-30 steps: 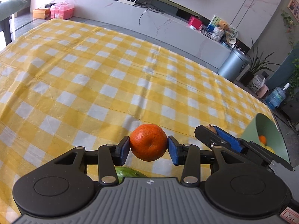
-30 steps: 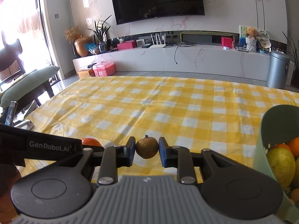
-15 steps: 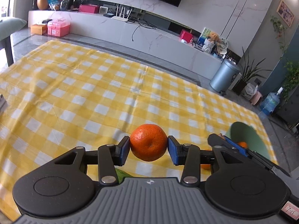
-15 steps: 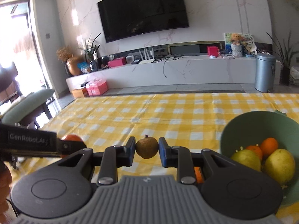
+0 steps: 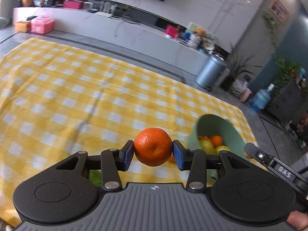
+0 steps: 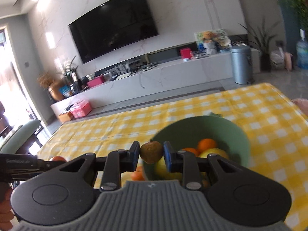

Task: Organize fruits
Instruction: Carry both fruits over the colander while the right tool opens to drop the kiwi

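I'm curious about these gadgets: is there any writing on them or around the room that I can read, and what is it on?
"DAS": white letters on the black arm of the right tongs, seen from the left camera.
White lettering on the black arm of the left tongs: too blurred to read.
Picture board on the TV bench: too blurred to read.

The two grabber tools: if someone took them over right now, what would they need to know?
Left gripper: fingers shut on an orange.
Right gripper: fingers shut on a small brown fruit, at the rim of the green bowl.
Done: the bowl already holds oranges and yellow fruit.
Left: drop both held fruits in; one orange fruit lies beside the bowl, and something green sits under the left gripper.
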### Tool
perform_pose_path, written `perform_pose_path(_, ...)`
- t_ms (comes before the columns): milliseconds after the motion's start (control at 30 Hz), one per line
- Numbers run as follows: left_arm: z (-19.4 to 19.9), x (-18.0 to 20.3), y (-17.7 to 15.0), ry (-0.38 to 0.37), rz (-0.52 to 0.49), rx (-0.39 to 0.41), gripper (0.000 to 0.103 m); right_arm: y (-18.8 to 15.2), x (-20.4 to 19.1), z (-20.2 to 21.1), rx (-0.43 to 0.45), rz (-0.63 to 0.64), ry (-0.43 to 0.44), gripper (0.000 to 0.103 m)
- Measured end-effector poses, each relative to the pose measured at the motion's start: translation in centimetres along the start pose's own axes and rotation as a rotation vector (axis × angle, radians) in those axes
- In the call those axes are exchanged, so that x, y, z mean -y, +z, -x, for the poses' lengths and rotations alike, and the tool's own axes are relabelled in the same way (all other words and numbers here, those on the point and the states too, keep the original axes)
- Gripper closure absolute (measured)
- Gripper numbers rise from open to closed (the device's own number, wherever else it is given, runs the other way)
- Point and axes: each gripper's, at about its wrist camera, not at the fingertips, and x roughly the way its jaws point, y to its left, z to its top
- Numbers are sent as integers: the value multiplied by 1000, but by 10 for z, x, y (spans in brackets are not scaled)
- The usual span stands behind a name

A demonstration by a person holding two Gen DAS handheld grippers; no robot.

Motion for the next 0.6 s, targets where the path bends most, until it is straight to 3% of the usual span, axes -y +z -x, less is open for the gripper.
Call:
perform_pose_path(233, -29, 39, 2, -32, -64, -20, 54, -3, 57, -4, -13, -136, -94, 80)
perform_pose_path(467, -82, 77, -3, -86, -127, -74, 54, -10, 77, -35, -89, -218, -75, 80)
perform_pose_path(600, -91, 88, -5, -93, -147, -90, 54, -12, 71, -57, -176, -157, -64, 80)
